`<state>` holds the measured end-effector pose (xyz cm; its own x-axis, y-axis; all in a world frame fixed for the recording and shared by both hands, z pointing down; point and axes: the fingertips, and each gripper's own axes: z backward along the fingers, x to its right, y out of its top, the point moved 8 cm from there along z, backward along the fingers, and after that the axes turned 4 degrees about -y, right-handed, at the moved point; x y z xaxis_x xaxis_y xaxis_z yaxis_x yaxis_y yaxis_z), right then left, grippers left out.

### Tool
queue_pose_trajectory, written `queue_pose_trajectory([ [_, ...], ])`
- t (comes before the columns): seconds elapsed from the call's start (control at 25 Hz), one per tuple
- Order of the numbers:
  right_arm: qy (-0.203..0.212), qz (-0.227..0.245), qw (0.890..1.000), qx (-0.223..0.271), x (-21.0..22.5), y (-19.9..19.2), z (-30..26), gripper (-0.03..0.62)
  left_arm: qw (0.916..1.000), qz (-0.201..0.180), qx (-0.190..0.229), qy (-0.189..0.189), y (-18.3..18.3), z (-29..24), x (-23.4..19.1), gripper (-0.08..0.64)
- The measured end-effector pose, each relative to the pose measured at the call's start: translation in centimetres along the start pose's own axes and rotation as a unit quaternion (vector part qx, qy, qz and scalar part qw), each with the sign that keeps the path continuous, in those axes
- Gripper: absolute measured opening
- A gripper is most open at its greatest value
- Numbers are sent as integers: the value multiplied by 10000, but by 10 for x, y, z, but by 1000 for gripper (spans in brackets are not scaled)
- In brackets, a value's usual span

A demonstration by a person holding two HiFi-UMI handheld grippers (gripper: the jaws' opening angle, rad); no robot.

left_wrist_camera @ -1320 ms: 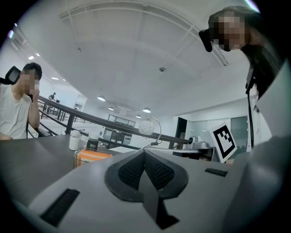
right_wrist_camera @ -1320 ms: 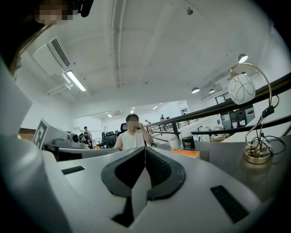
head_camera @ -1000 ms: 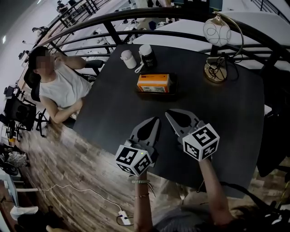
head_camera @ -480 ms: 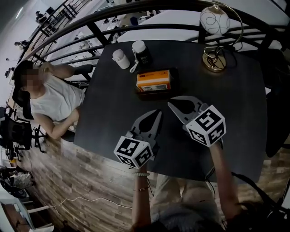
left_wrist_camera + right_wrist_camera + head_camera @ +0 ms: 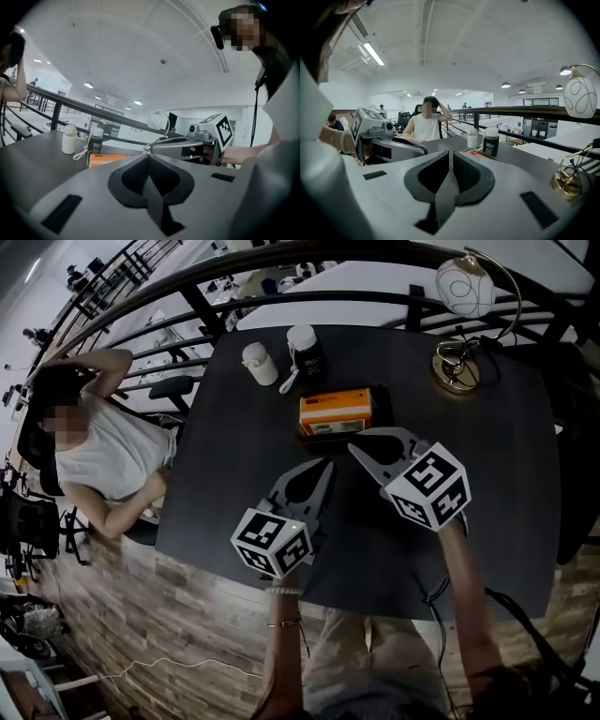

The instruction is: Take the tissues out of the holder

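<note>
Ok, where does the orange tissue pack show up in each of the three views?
Head view: the orange tissue pack sits at upper centre, on the dark table.
Left gripper view: a low orange strip, left of centre.
Right gripper view: a thin orange sliver, just right of centre.
Shared landmark: the white-capped dark bottle, standing just beyond the pack in every view.

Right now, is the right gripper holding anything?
No, the right gripper has its jaws shut together with nothing between them.
</note>
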<state>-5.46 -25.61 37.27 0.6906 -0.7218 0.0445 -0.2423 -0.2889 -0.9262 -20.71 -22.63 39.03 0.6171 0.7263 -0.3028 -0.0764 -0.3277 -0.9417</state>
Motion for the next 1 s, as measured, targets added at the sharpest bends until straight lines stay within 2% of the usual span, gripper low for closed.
queue_pose_trajectory([
  [0.12, 0, 141, 9998, -104, 14, 4, -13, 23, 10000, 31, -17, 54, 1, -3, -10, 8],
  [0.24, 54, 385, 9988, -311, 30, 12, -35, 76, 9999, 22, -61, 101, 1, -7, -22, 8],
  [0.44, 288, 839, 9935, -713, 51, 17, -75, 115, 9997, -41, -191, 163, 3, -13, -40, 8],
  [0.6, 479, 912, 9899, -976, 56, 15, -106, 118, 9993, -15, -290, 216, 2, -17, -54, 8],
  [0.88, 582, 1325, 9786, -1466, 59, 6, -145, 118, 9984, 56, -411, 380, -2, -18, -73, 8],
  [1.0, 581, 1636, 9681, -1808, 59, 3, -161, 118, 9981, 102, -416, 433, -6, -15, -77, 8],
])
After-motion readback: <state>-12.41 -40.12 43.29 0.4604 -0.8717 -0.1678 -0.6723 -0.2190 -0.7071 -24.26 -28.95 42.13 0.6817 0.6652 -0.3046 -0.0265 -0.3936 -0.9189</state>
